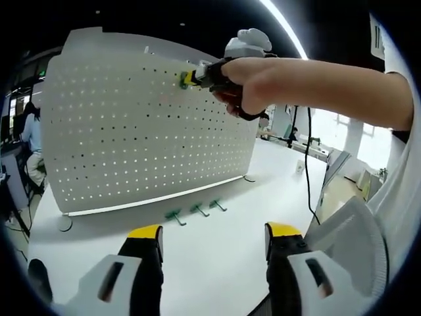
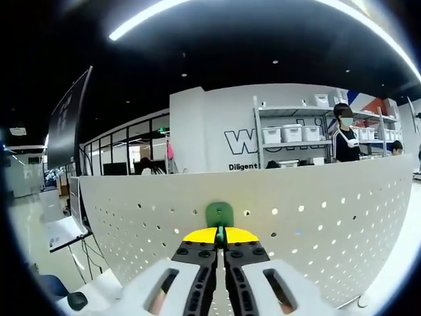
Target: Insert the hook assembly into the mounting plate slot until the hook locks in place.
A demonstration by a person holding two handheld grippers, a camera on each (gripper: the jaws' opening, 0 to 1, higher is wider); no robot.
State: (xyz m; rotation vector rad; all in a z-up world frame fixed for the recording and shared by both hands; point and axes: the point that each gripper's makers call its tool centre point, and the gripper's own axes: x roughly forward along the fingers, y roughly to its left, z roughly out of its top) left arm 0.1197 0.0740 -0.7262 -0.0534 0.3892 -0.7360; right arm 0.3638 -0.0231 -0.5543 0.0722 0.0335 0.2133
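While the right hand-held gripper [image 2: 220,247] pinches a green hook [image 2: 219,215] against the pegboard [image 1: 131,131] (top edge), the left hand-held gripper [image 1: 214,240] hangs open above the counter [image 1: 217,263].

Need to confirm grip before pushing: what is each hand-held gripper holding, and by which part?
The right hand-held gripper pinches a green hook by its lower stem at the pegboard. The left hand-held gripper holds nothing.

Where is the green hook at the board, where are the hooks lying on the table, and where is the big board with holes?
Green hook [image 2: 219,213], right gripper view: its flat head against the board.
Spare hooks [image 1: 195,211], left gripper view: the middle one's stem.
Pegboard [image 1: 118,131], left gripper view: its bare perforated face.
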